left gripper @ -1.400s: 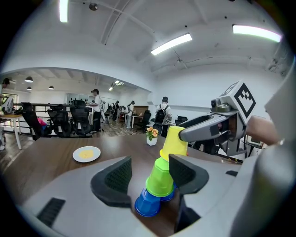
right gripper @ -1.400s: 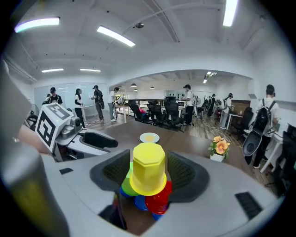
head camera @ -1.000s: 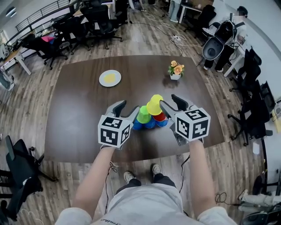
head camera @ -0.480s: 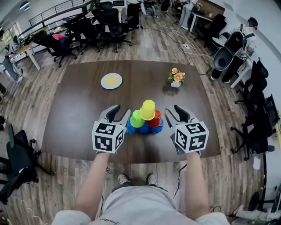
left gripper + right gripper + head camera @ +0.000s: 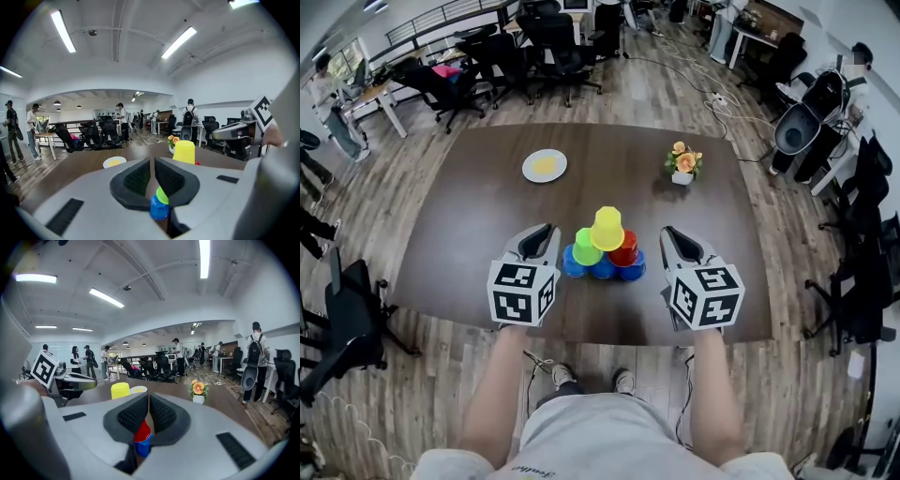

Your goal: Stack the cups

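Cups first, from the head view: they're upside down in a little pyramid near the front edge of the dark worktop [image 5: 487, 216]. The blue cups [image 5: 602, 270] run along the bottom, with the green cup [image 5: 585, 247] and red cup [image 5: 626, 249] on those and the yellow cup [image 5: 607, 228] on top. The left hand-held gripper [image 5: 542, 234] sits just left of the pile and the right hand-held gripper [image 5: 673, 240] just right of it, and neither touches a cup. Farther back there's a plate [image 5: 545, 165] with something yellow on it, and a small pot of flowers [image 5: 682, 162] off to the right.

In the left gripper view, the left hand-held gripper [image 5: 153, 165] has its jaws closing. They're down to a thin slit with nothing between them. Below the jaws you can see the green cup [image 5: 162, 195] sitting on a blue cup [image 5: 158, 210]. The yellow cup [image 5: 185, 152] pokes up over the right jaw, and the plate [image 5: 114, 162] is off to the left.

The right gripper view is much the same. The right hand-held gripper [image 5: 148, 404] has its jaws closing too, nearly together and empty. The red cup [image 5: 142, 431] on a blue cup [image 5: 143, 446] shows under them. The yellow cup [image 5: 120, 390] and the plate [image 5: 138, 389] are behind on the left, and the flowers [image 5: 198, 391] are on the right.
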`<state>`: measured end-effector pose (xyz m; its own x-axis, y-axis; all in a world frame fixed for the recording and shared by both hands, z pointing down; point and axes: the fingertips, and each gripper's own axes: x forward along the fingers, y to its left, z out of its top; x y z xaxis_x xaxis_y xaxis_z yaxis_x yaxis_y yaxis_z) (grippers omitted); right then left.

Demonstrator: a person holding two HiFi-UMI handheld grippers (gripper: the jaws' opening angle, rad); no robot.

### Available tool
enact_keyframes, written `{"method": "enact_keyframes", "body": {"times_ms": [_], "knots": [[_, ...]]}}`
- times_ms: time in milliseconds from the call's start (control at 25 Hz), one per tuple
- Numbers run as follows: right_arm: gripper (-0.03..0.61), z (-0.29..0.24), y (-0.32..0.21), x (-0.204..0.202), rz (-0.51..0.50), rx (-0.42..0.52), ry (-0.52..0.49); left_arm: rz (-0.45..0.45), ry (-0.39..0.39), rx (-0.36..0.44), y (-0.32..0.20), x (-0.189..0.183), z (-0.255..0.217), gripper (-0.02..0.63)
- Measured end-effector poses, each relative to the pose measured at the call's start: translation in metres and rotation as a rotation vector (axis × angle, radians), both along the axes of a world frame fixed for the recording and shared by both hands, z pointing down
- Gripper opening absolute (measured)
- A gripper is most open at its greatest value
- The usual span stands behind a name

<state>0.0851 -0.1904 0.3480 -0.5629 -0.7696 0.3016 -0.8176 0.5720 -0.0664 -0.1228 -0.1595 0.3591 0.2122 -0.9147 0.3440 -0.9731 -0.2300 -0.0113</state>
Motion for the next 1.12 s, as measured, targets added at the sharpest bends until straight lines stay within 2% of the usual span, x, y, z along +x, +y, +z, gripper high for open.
{"method": "enact_keyframes", "body": {"times_ms": [160,760,1120], "knots": [[0.004,0.002,0.002,0.004,0.002,0.018,0.003,-0.022,-0.015,0.005,0.002,-0.002,-0.003,-0.005],[0.003,-0.003,0.002,0.009,0.008,0.042,0.001,0.011,-0.015,-0.004,0.004,0.016,-0.004,-0.005],[0.003,-0.002,0.0,0.003,0.005,0.043,-0.005,0.017,-0.013,-0.011,0.002,0.012,0.001,-0.005]]}}
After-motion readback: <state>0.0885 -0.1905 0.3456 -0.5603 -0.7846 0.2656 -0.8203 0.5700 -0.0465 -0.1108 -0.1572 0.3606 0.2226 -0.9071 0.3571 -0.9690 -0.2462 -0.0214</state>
